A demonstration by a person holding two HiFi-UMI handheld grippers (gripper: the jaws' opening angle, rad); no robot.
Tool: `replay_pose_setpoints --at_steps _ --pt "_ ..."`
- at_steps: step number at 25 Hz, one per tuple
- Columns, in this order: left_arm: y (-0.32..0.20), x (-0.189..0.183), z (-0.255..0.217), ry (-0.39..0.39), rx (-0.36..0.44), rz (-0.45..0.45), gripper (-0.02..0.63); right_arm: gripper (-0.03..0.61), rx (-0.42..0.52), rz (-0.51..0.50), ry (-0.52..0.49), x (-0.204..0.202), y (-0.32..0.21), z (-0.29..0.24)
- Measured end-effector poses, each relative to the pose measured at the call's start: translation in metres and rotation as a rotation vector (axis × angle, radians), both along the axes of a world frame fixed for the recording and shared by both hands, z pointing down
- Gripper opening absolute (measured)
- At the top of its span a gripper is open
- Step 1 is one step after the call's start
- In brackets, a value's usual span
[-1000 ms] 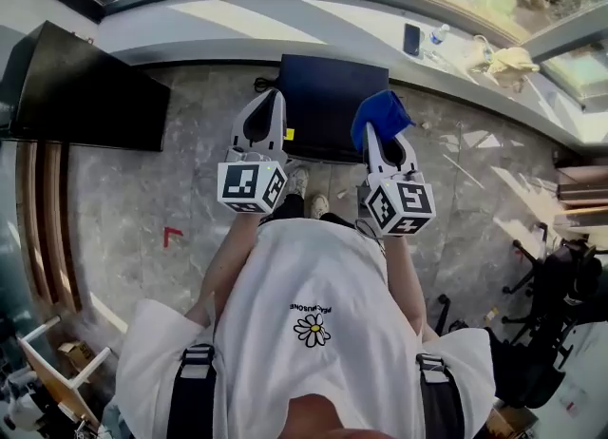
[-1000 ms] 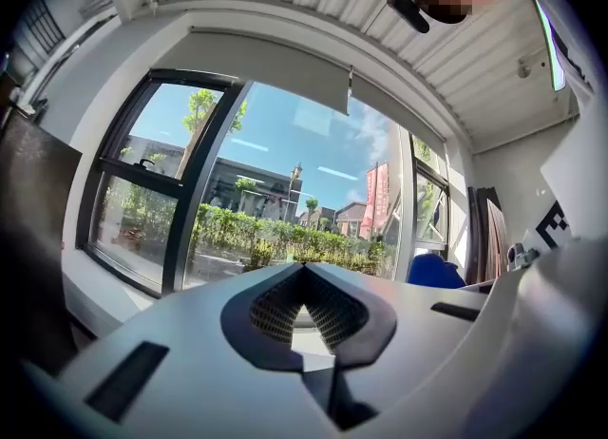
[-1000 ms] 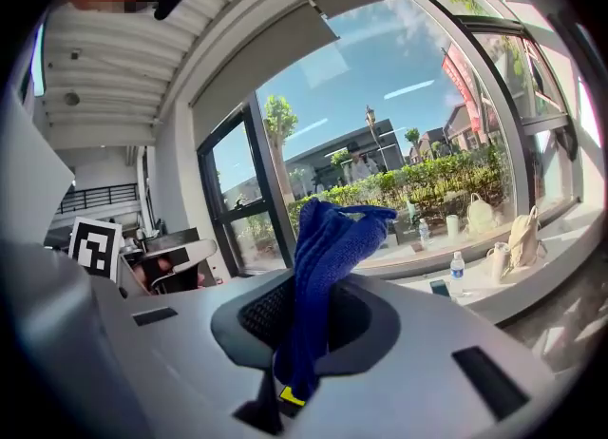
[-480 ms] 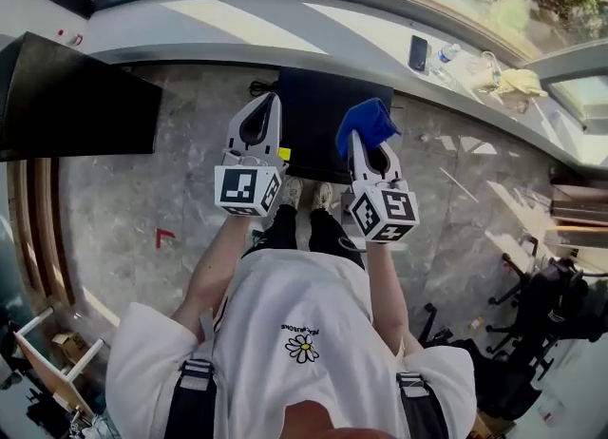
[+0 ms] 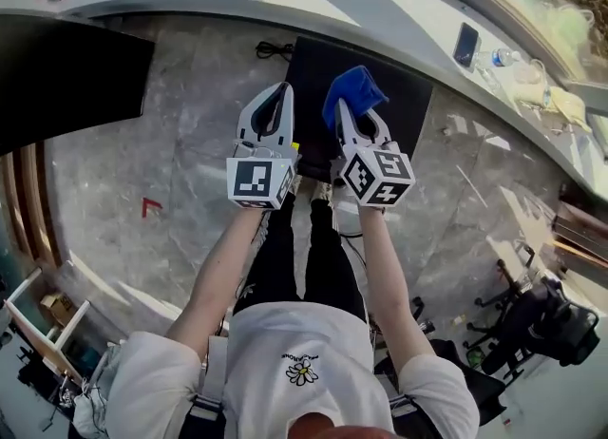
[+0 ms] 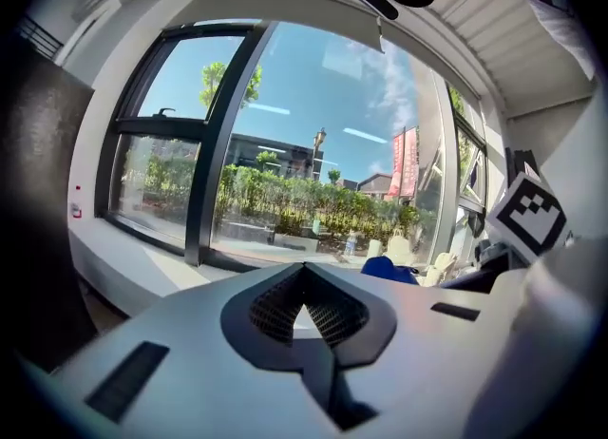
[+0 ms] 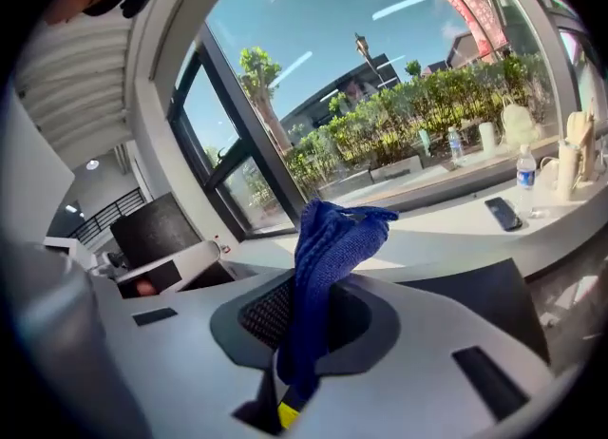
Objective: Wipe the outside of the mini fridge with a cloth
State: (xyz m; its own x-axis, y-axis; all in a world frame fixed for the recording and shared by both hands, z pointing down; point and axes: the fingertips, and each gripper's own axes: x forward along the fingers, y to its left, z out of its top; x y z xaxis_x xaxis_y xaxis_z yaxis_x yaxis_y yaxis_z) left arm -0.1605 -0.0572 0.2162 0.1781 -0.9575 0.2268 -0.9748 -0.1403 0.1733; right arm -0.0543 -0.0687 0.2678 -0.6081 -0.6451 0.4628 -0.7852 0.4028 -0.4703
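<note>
Closer together than before, right gripper (image 5: pixel 344 114) and left gripper (image 5: pixel 282 93) hover, fridge (image 5: pixel 394 81) just beyond the jaws. Right jaws clamp the cloth (image 5: pixel 353 93); left jaws meet, empty. Approach step: next, press cloth onto fridge.

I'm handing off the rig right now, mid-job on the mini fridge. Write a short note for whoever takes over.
Left tool: shut, nothing in it, held up beside the right one.
Right tool: shut on the blue cloth, which sticks out past the jaws.
Mini fridge: on the floor below both tools, against the window ledge; the cloth is not touching it.
Done: cloth gripped.
Left: lower the cloth and wipe the top and sides.
</note>
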Motion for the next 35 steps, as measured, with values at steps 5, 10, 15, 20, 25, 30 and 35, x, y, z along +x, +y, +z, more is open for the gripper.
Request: replay_pose_setpoints --at_steps 5,10,15,20,25,30,35 --pt "-0.015 -0.018 0.079 0.064 -0.058 -0.053 0.003 0.061 -0.086 -0.050 -0.045 -0.047 -0.046 0.072" --pt "-0.032 -0.031 0.130 0.107 -0.082 -0.084 0.003 0.061 -0.144 -0.101 -0.047 -0.094 -0.085 0.122" --pt "-0.036 -0.041 0.164 0.108 -0.122 -0.080 0.004 0.061 -0.304 -0.068 -0.061 -0.122 -0.096 0.170" --pt "-0.034 -0.050 0.188 0.130 -0.153 -0.105 0.005 0.061 -0.345 -0.101 0.073 -0.129 -0.107 0.204" --pt "-0.035 -0.052 0.203 0.150 -0.170 -0.133 0.003 0.061 -0.355 -0.109 0.144 -0.123 -0.115 0.219" --pt "-0.042 -0.046 0.206 0.147 -0.172 -0.119 0.004 0.061 -0.356 -0.107 0.148 -0.116 -0.119 0.221" --pt "-0.046 -0.031 0.208 0.132 -0.180 -0.092 0.004 0.061 -0.362 -0.090 0.151 -0.096 -0.121 0.224"
